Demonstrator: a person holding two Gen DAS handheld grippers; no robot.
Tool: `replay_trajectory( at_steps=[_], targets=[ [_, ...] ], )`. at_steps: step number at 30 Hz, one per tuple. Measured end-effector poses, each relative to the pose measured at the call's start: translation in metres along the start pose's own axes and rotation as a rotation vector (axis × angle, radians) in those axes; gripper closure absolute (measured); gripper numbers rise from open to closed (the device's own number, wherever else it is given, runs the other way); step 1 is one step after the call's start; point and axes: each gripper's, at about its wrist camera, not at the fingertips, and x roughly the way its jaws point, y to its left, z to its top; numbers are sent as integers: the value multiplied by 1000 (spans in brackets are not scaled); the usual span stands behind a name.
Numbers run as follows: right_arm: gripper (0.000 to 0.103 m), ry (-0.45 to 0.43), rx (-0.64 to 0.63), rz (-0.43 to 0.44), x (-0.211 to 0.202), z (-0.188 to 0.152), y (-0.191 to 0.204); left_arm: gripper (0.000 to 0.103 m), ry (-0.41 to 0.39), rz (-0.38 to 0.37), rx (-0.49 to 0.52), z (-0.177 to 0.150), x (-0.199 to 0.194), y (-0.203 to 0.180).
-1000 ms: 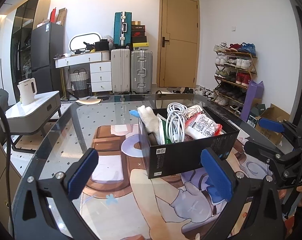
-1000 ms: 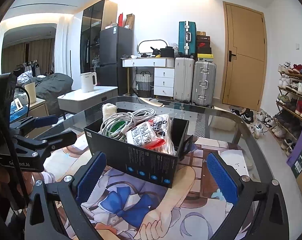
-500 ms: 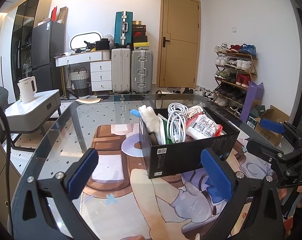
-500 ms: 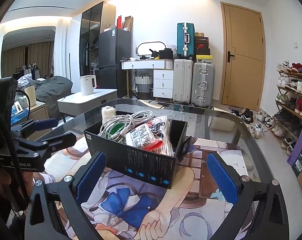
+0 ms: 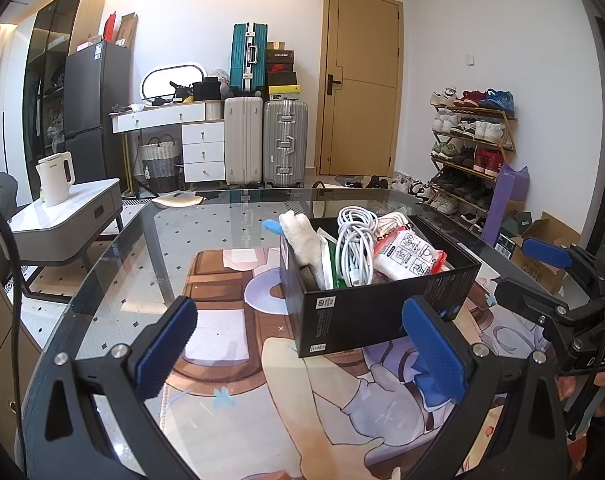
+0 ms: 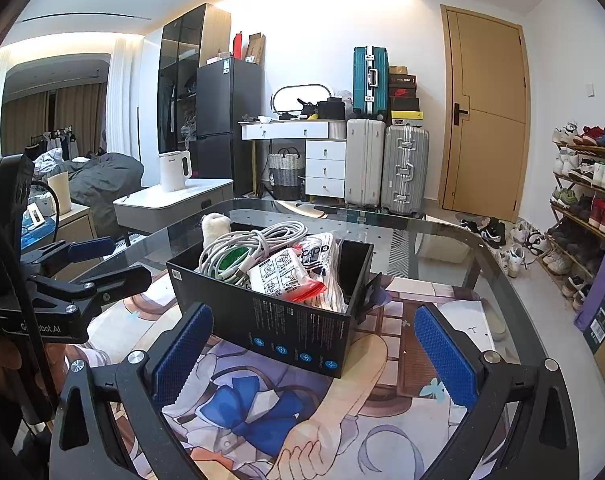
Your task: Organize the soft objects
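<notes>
Left gripper (image 5: 298, 344) & right gripper (image 6: 312, 354) agape, textured blue pads; matte black cardboard box (image 5: 376, 304) w/ coiled white cable (image 5: 356, 240).

Black box of pale, mixed-colour contents on a cartoon-printed mat.

The black cardboard box (image 5: 378, 312) carries small white labels at its near corner and a row of blue round icons along one long side; inside lie a cream fluffy plush toy (image 5: 302, 240), a white coiled cable (image 5: 356, 244), a green-and-white packet (image 6: 232, 264) and a white plastic pouch with black line drawings and a red edge (image 6: 282, 276). The anime-print mat (image 6: 262, 408) shows skin tones, a deep blue bow, lilac and brown checks, on the clear glass table (image 5: 222, 216) dotted with small dark diamonds. Both grippers, left gripper (image 5: 298, 352) and right gripper (image 6: 310, 356), are black with blue textured pads.
</notes>
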Motion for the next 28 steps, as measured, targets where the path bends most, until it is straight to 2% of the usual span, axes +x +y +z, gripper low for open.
replay_trajectory(
  at_steps=[28],
  targets=[
    [1, 0, 1, 2, 0, 0, 0, 0, -1, 3, 2, 1, -2, 1]
  ],
)
